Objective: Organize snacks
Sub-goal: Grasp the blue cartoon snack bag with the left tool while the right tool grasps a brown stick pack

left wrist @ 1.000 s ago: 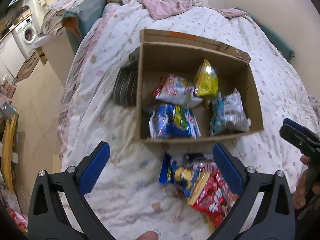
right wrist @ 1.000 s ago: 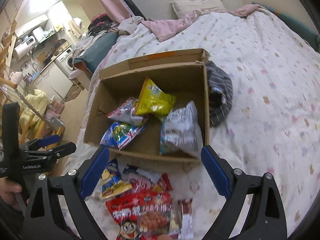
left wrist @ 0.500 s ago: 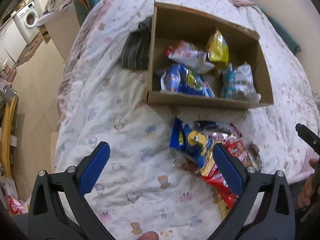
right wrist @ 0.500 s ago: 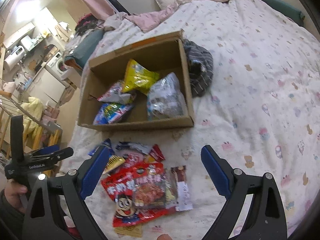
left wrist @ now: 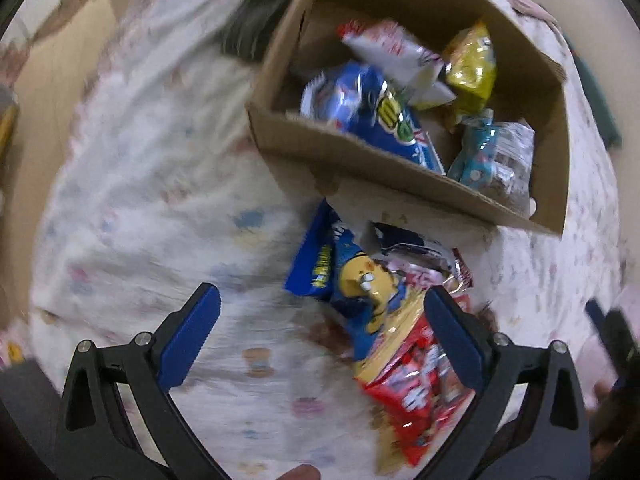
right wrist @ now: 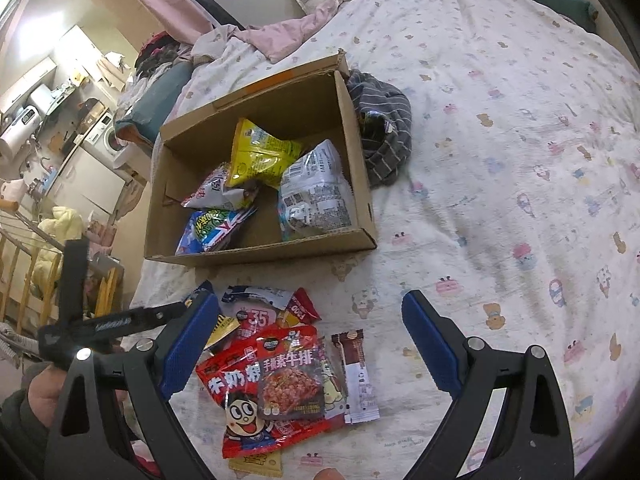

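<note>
Both grippers have dropped lower toward the loose snacks since the earlier frames, the left view now blurred and tilted. Nearest, the left gripper [left wrist: 322, 338] has its blue pads spread wide and holds nothing; its right pad overlaps the red snack bag [left wrist: 416, 384], and a blue bag with a yellow cartoon figure [left wrist: 352, 284] lies just ahead. The right gripper [right wrist: 310, 338] is likewise spread and empty above the pile: a red bag with a cartoon face [right wrist: 256, 392], a brown bar wrapper [right wrist: 356, 372] beside it. Farther on the patterned bedspread [right wrist: 520, 160] sits the cardboard box [right wrist: 360, 184], holding a yellow bag [right wrist: 260, 152], a silver-white bag [right wrist: 316, 192] and a blue bag [right wrist: 212, 230]. A striped grey cloth [right wrist: 384, 128] touches the box's far side.
</note>
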{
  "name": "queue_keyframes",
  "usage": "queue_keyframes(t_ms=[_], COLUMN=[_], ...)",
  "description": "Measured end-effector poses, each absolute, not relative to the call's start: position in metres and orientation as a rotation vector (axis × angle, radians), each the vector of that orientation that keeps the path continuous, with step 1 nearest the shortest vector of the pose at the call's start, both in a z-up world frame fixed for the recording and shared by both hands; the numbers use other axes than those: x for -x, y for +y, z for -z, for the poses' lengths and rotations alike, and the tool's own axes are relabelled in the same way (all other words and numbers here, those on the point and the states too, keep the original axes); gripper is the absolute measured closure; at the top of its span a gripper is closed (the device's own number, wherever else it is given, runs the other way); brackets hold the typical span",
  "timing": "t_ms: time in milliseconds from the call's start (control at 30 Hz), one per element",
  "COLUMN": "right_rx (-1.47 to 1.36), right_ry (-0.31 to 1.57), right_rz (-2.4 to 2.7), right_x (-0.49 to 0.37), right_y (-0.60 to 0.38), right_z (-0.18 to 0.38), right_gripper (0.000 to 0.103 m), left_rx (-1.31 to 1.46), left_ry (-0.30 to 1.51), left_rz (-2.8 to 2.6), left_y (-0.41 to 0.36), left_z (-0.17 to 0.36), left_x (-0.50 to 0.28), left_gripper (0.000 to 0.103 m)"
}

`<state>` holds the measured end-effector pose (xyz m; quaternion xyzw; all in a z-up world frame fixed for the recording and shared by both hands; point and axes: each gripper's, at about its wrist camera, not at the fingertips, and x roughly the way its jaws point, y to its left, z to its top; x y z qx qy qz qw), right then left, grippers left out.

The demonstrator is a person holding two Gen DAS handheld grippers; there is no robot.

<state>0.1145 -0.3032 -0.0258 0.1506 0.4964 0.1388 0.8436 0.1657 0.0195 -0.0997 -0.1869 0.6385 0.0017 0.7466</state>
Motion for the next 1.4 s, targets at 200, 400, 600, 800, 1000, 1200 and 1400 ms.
queue_keyframes(t_ms=[200,400,600,800,1000,1200,1400], right_rx=[-0.314,-0.290,-0.345,-0.451,-0.524,-0.416,-0.327], right_ry=[1.060,1.056,1.112,1.298,1.400,1.474,1.531], right_rz=[-0.273,-0.252,-0.251,-0.282,-0.298,-0.280,-0.263], right_x=[-0.114,-0.108,-0.112,-0.116,-0.117,-0.121,-0.124], right_y=[-0.313,-0.320,-0.331,-0.334,-0.333,-0.309,-0.293], right_z=[0.031,0.032,0.042,0.082,0.109,0.124,0.140], right_gripper=[0.008,0.008,0.008,0.024,0.045,0.052,0.080], left_rx=[0.459,0.483,0.415,0.344,0.341,0.260,0.271], left_ry=[1.458,1.508,1.480,1.420,1.422,1.399,1.379], left_rz=[-0.023,-0.011,0.008,-0.033,-0.017,0.019,-0.004], left_y=[0.009,0.002,0.002,0.018,0.018,0.010,0.024], left_z=[0.124,0.138,0.123,0.106,0.105,0.099,0.098], left_x=[-0.179,-0.179,-0.174,-0.168,-0.167,-0.160,-0.155], left_gripper=[0.024,0.048,0.065,0.065,0.065,0.065,0.065])
